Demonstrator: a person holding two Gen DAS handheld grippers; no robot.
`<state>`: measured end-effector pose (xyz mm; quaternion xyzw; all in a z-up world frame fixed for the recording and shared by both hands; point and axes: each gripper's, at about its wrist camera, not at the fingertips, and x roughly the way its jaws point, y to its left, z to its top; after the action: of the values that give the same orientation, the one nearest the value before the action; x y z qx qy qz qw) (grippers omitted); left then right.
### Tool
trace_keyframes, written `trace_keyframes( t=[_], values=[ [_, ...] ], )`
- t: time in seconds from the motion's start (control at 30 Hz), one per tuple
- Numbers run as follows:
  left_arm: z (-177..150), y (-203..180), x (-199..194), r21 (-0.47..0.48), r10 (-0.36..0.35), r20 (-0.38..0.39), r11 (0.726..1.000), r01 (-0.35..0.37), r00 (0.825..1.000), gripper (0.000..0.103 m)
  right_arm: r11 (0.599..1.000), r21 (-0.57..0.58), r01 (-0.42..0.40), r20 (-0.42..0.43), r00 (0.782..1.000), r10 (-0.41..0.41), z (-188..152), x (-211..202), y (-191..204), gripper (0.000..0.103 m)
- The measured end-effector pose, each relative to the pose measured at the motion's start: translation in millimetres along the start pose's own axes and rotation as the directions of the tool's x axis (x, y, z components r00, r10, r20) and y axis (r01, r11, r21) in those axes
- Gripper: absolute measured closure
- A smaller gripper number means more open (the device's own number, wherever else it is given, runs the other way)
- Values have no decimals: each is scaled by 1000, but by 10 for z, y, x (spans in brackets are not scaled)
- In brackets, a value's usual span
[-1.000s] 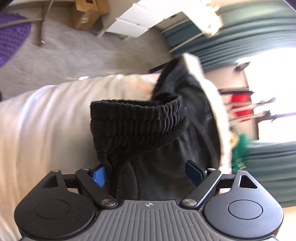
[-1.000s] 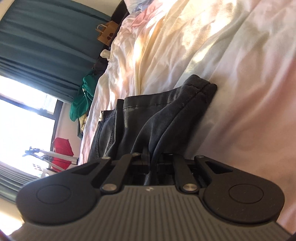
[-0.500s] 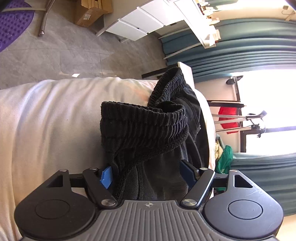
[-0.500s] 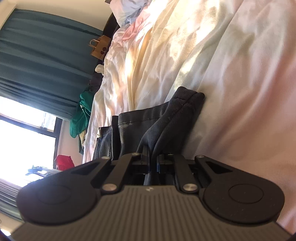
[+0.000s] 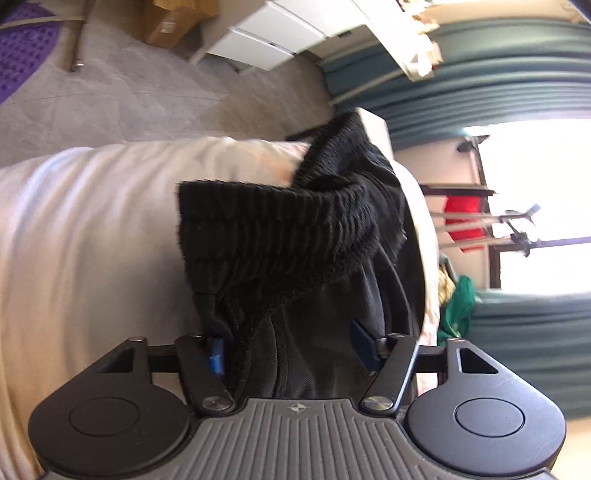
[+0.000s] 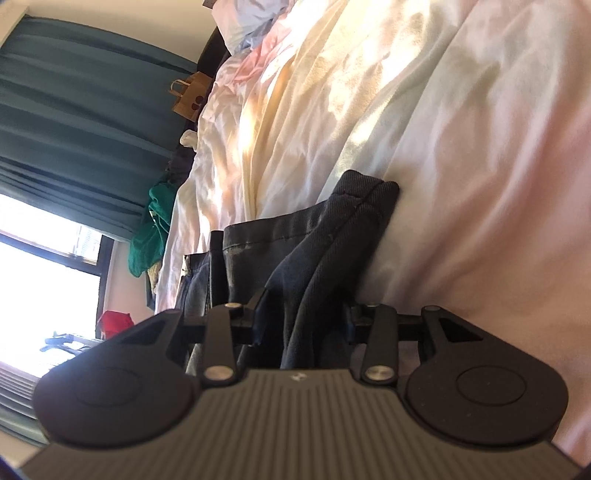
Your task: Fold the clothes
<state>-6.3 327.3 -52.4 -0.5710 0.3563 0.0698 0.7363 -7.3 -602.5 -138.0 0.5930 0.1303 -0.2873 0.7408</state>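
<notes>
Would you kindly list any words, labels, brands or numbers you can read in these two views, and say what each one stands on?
No text can be read in either view.
Brown cardboard box on the floor: pale label, too blurred to read.
Brown paper bag by the bed: dark round marks, no legible words.
Gripper bodies: a small round emblem, no letters.

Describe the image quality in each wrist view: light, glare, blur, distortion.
Left wrist view: the window is blown out white, the black garment reads nearly textureless, and the whole frame is slightly motion-blurred. Right wrist view: sun patches glare on the white bedding, the window is overexposed, and fisheye bends the curtains.
</notes>
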Motion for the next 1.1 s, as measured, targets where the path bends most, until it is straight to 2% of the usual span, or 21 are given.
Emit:
trace_keyframes(
  t=[0.07,0.1,0.13,0.17,0.23,0.37,0.5,0.57,0.7,0.8,0.87,0.97,1.1],
  values=[
    [-17,-47,47,31,-15,-23,999,16,1000,59,1000,-22,9,14,1000,-9,-5,-19,35,90],
    [-24,-66,68,43,-19,-32,999,21,999,63,999,-30,11,20,1000,-10,-3,-31,48,90],
    [-24,-70,82,46,-16,-32,999,18,999,73,999,-35,10,26,1000,-9,2,-45,55,95],
    [-23,-71,93,47,-15,-32,999,17,999,87,999,-38,9,31,999,-8,6,-59,62,95],
    [-14,-45,86,34,-32,-26,999,33,999,91,999,-45,6,47,999,-3,9,-93,87,96],
    [20,70,-64,-15,-149,60,989,150,987,95,996,-89,-20,92,995,28,4,-186,197,96],
    [-63,128,-286,-26,-288,130,956,293,949,96,988,-146,-58,139,987,79,-8,-358,360,96],
    [-107,155,-367,-65,-335,149,935,347,930,97,984,-168,-65,160,983,92,-2,-440,403,96],
    [5,36,-449,-67,-304,170,945,319,937,97,971,-235,-53,181,979,97,10,-501,553,96],
    [206,-304,-393,-46,-268,161,959,278,950,97,954,-295,-60,184,976,118,27,-338,917,96],
    [377,-674,-266,-14,-236,145,970,241,961,96,940,-335,-65,185,974,133,38,-229,1160,96],
    [591,-1248,30,46,-181,127,983,177,975,96,920,-386,-69,186,971,151,53,-19,1539,96],
    [927,-1921,698,125,-128,153,986,109,980,96,886,-463,-18,194,974,121,-49,714,2171,96]
  ],
)
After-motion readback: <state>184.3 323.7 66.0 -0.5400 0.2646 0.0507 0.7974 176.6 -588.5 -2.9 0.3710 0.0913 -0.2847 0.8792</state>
